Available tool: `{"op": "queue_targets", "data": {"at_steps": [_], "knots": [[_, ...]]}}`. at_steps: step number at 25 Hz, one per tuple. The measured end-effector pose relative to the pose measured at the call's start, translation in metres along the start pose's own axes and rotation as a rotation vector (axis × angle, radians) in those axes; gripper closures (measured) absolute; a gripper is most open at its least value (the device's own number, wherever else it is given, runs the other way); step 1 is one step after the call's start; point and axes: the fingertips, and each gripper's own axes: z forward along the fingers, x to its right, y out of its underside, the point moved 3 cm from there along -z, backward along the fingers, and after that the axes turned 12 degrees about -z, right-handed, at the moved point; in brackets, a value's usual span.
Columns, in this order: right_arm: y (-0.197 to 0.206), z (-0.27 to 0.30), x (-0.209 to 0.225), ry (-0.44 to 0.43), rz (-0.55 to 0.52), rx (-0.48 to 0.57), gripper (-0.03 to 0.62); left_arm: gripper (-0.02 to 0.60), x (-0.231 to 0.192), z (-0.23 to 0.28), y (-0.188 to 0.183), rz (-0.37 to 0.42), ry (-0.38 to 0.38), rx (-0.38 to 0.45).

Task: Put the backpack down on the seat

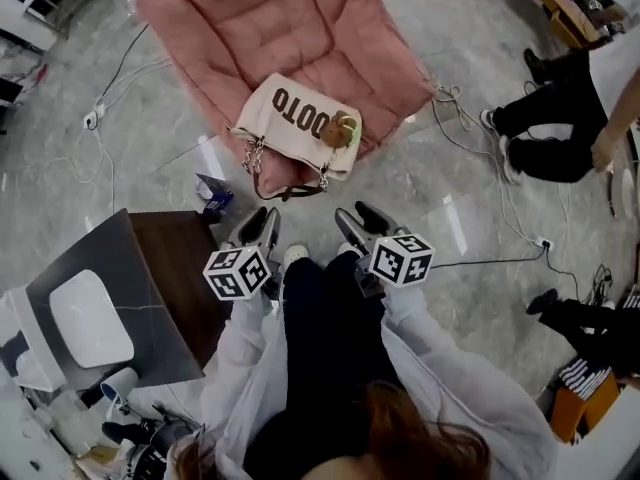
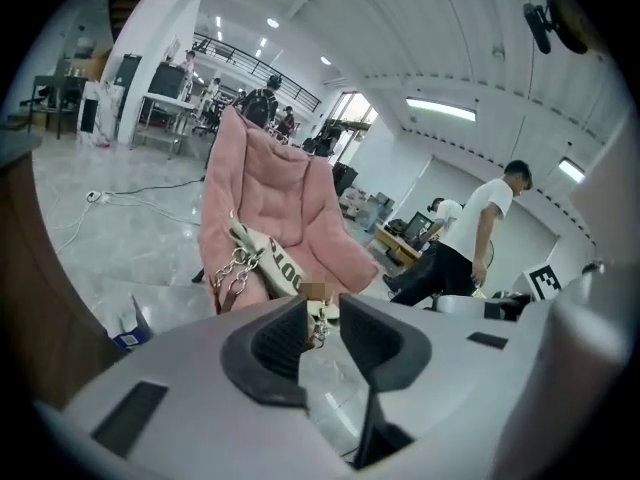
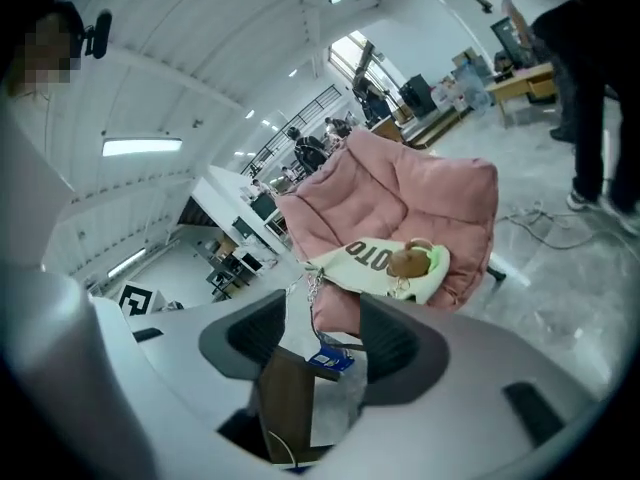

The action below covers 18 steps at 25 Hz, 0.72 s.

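The backpack (image 1: 300, 128), a cream bag with dark lettering, chain straps and a brown plush charm (image 1: 340, 130), lies on the front edge of the pink cushioned seat (image 1: 270, 28). Both grippers hover side by side a little short of it, over the floor. The left gripper (image 1: 262, 224) is open, its jaws fairly close together with nothing between them. The right gripper (image 1: 362, 223) is open and empty too. The left gripper view shows the backpack (image 2: 265, 263) beyond that gripper (image 2: 322, 318). The right gripper view shows the backpack (image 3: 385, 258) on the seat (image 3: 420, 188) past that gripper (image 3: 322, 333).
A dark brown table (image 1: 185, 268) stands just left of the person, with a grey panel and white device (image 1: 90, 318) beside it. A blue packet (image 1: 213, 196) lies on the floor near the seat. Cables and a power strip (image 1: 92, 118) cross the floor. People (image 1: 560, 118) stand at the right.
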Motion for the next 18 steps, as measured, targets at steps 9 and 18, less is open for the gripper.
{"op": "queue_targets", "data": {"at_steps": [9, 18], "knots": [[-0.046, -0.061, -0.011, 0.013, -0.163, 0.081, 0.545, 0.552, 0.073, -0.034, 0.002, 0.033, 0.129, 0.036], [-0.076, -0.098, 0.010, 0.051, -0.321, 0.095, 0.586, 0.555, 0.125, -0.038, -0.017, 0.180, 0.203, 0.149]]}}
